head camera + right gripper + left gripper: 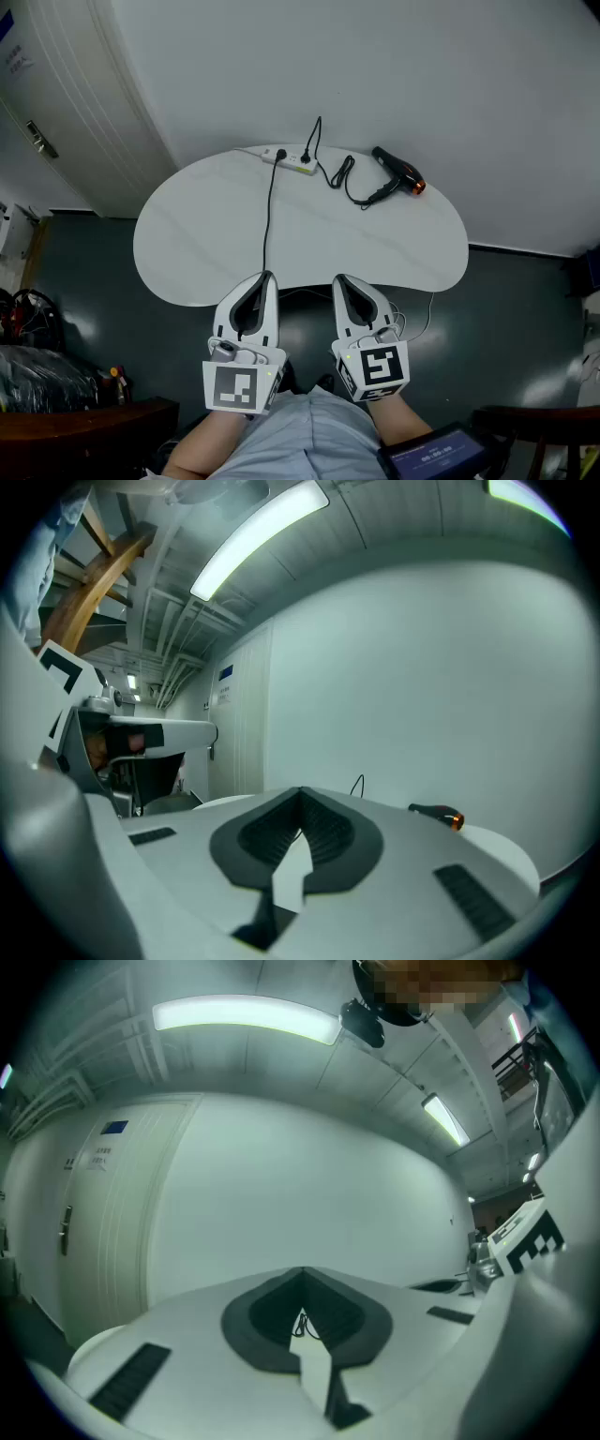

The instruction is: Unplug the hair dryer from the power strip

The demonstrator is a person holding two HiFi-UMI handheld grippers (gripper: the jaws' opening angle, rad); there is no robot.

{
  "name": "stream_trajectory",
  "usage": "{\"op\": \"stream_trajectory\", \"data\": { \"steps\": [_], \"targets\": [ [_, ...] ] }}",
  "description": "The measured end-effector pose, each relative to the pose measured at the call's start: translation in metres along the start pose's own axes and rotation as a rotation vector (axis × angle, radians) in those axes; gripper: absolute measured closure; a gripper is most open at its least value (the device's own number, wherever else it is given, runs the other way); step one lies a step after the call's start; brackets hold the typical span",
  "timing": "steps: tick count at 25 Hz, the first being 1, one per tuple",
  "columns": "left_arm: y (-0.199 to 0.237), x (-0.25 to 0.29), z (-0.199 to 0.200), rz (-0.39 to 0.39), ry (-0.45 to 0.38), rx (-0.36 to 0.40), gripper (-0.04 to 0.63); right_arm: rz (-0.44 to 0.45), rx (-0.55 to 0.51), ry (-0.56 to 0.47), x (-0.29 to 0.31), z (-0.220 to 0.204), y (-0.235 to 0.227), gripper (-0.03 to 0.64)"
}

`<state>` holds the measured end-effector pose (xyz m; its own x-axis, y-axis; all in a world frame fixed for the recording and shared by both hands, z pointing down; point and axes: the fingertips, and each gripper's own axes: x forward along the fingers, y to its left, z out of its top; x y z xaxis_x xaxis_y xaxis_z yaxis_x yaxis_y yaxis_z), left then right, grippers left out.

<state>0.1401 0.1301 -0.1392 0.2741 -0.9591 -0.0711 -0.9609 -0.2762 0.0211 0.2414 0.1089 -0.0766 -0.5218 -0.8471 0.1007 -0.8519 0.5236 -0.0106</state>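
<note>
Hovering well short of the power strip [288,159], on its near side, the left gripper [265,277] was held with jaws together and empty, apparently a ready pose. A black cable [269,211] ran from the strip's left socket toward the person. The plug [306,157] at the strip's right end appeared seated, so unplugging was judged unstarted. The right gripper [340,279], likewise closed on nothing, was poised nearer that end. The hair dryer [398,172] lay right of the strip, its cord slack.
</note>
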Motion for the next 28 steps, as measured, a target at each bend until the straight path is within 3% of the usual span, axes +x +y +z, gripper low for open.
{"op": "stream_trajectory", "data": {
  "steps": [6, 11, 16, 23, 28],
  "targets": [
    [0.013, 0.009, -0.002, 0.011, -0.02, 0.0, 0.597, 0.015, -0.026, 0.002, 0.018, 0.0, -0.001, 0.617],
    [0.025, 0.017, 0.003, -0.002, -0.028, -0.021, 0.597, 0.016, 0.024, -0.009, 0.032, 0.004, 0.005, 0.615],
    [0.043, 0.037, 0.006, -0.014, -0.09, -0.025, 0.597, 0.009, -0.003, -0.043, 0.065, 0.014, -0.001, 0.615],
    [0.07, 0.027, -0.007, 0.007, -0.05, 0.016, 0.597, 0.038, 0.002, -0.015, 0.082, 0.005, 0.019, 0.615],
    [0.069, 0.046, -0.011, -0.002, -0.045, -0.06, 0.597, 0.039, 0.0, 0.003, 0.094, 0.005, 0.009, 0.615]
  ]
}}
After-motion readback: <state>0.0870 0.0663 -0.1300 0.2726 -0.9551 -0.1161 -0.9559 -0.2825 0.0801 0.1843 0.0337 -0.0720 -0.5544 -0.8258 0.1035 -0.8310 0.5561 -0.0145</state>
